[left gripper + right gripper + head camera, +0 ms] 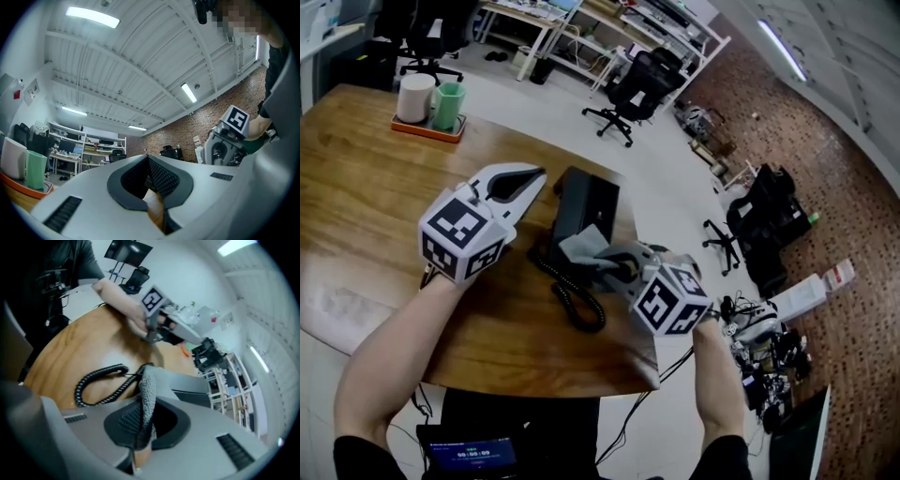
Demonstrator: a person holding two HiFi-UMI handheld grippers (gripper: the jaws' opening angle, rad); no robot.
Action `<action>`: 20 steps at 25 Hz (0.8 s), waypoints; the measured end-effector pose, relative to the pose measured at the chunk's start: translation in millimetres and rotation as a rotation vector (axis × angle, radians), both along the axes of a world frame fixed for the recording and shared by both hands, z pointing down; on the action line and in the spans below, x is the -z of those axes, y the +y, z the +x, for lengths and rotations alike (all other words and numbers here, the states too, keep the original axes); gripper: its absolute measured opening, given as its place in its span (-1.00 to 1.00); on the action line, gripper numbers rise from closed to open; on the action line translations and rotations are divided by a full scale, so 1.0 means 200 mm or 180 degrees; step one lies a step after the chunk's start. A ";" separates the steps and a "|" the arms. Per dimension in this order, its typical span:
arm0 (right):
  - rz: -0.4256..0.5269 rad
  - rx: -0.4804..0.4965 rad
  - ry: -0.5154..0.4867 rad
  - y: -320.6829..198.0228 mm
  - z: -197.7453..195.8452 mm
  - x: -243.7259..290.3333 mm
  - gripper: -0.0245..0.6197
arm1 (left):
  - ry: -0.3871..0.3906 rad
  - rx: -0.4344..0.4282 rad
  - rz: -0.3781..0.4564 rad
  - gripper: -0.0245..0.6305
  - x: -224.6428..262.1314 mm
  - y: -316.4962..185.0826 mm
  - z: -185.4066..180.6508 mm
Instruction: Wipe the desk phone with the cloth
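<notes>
At the far left of the wooden table (366,187) we see an orange tray (428,129) carrying a white cup (416,97) and a green cup (447,105), well apart from where we are working. Our left gripper (525,181) comes next, its marker cube toward us and its tip pointing at the left edge of the desk phone (586,208); whether the tip touches the phone we cannot tell. From the left gripper view, the left gripper (146,161) has its jaws pressed together with nothing between them, and a sliver of wood shows beneath the pads. The desk phone is black and sits near the table's right edge, with its coiled cord (577,298) looping over the wood on the side nearer us. On the near part of the phone lies the grey cloth (586,246), pinched by our right gripper (614,262), which reaches in from the right. The right gripper view confirms the hold: the right gripper (140,427) is clamped on a standing fold of the cloth (147,390) – the knit runs up from between the pads, and the cord (101,380) curls on the table just beside it. Farther right, off the table, a black office chair (637,84) stands on the pale floor.
</notes>
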State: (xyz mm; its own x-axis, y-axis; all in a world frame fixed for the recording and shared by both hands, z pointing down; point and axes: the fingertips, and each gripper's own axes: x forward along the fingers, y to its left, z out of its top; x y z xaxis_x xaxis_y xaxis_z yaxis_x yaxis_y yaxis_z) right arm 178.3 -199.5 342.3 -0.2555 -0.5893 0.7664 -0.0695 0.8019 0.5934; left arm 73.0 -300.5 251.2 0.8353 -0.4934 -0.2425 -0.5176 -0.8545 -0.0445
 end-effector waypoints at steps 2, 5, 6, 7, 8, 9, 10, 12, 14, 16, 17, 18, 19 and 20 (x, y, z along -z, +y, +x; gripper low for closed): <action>0.0448 -0.0401 -0.0385 -0.20 0.09 0.18 -0.84 | 0.0001 -0.0004 0.0000 -0.94 0.00 0.00 0.00; 0.1094 -0.1026 -0.0900 -0.49 0.24 0.41 -0.84 | 0.0005 -0.0004 0.0007 -0.94 -0.01 0.01 -0.01; 0.1187 -0.1162 -0.1043 -0.57 0.28 0.45 -0.84 | 0.0008 -0.0002 0.0009 -0.94 -0.01 0.01 -0.01; 0.1218 -0.1253 -0.1138 -0.64 0.30 0.46 -0.84 | 0.0011 0.0000 0.0008 -0.94 -0.01 0.01 -0.01; 0.1196 -0.1306 -0.1170 -0.70 0.31 0.44 -0.84 | 0.0015 0.0003 0.0005 -0.94 -0.01 0.01 -0.01; 0.1133 -0.1331 -0.1148 -0.74 0.31 0.41 -0.84 | 0.0019 0.0006 0.0002 -0.94 -0.01 0.01 0.00; 0.1042 -0.1335 -0.1096 -0.77 0.31 0.37 -0.84 | 0.0023 0.0008 0.0000 -0.94 -0.01 0.01 0.00; 0.0852 -0.1304 -0.0971 -0.77 0.31 0.29 -0.84 | 0.0028 0.0004 0.0002 -0.94 0.00 0.01 0.01; 0.0727 -0.1235 -0.0872 -0.71 0.30 0.24 -0.84 | 0.0020 -0.0007 0.0013 -0.94 0.01 0.01 0.02; 0.0620 -0.1115 -0.0772 -0.62 0.28 0.20 -0.84 | 0.0013 -0.0008 0.0021 -0.94 0.01 0.01 0.02; 0.0566 -0.1046 -0.0711 -0.56 0.26 0.17 -0.84 | 0.0011 -0.0006 0.0022 -0.94 0.01 0.01 0.01; 0.0514 -0.0981 -0.0646 -0.50 0.24 0.14 -0.84 | 0.0008 -0.0005 0.0021 -0.94 0.01 0.00 0.01; 0.0466 -0.0918 -0.0581 -0.43 0.22 0.11 -0.84 | 0.0006 -0.0005 0.0019 -0.94 0.01 0.00 0.01; 0.0421 -0.0854 -0.0519 -0.36 0.20 0.08 -0.84 | 0.0004 -0.0005 0.0017 -0.94 0.00 0.00 0.01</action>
